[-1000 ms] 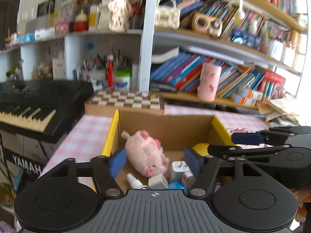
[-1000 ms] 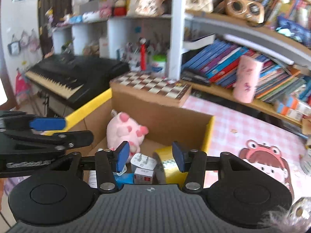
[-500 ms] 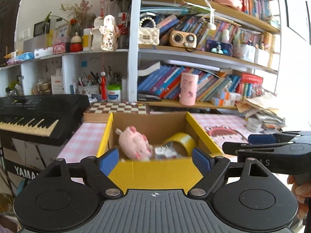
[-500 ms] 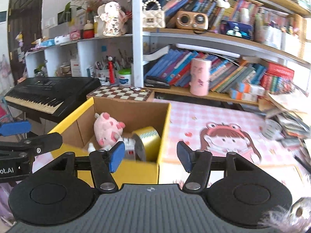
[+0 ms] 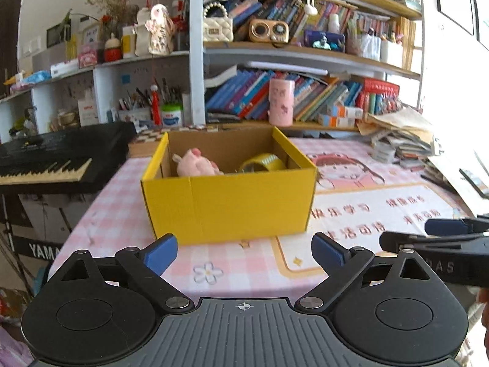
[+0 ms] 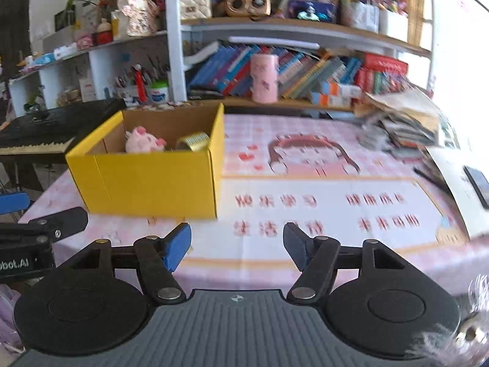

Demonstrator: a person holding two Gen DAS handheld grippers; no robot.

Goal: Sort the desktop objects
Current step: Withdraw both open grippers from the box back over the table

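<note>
A yellow cardboard box [image 5: 229,205] [image 6: 152,186] stands on the pink checked table. Inside it lie a pink plush pig [image 5: 195,165] [image 6: 143,143] and a yellow tape roll [image 5: 262,162] [image 6: 192,141]; whatever sits lower in the box is hidden by its front wall. My left gripper [image 5: 244,252] hangs in front of the box, its jaws opening with nothing between them. My right gripper [image 6: 237,246] is to the right of the box over the table mat, jaws opening too, with nothing between them. Each gripper shows at the edge of the other's view.
A black keyboard [image 5: 45,159] stands left of the table. Shelves with books and a pink cup [image 5: 281,107] rise behind. A chessboard [image 5: 146,137] lies behind the box. Stacked papers [image 6: 406,122] fill the right side, and a printed mat [image 6: 321,211] covers the table.
Both grippers have pulled back from inside the box toward the table's near edge, and both have widened. The box now sits farther off and its lower contents are hidden.
</note>
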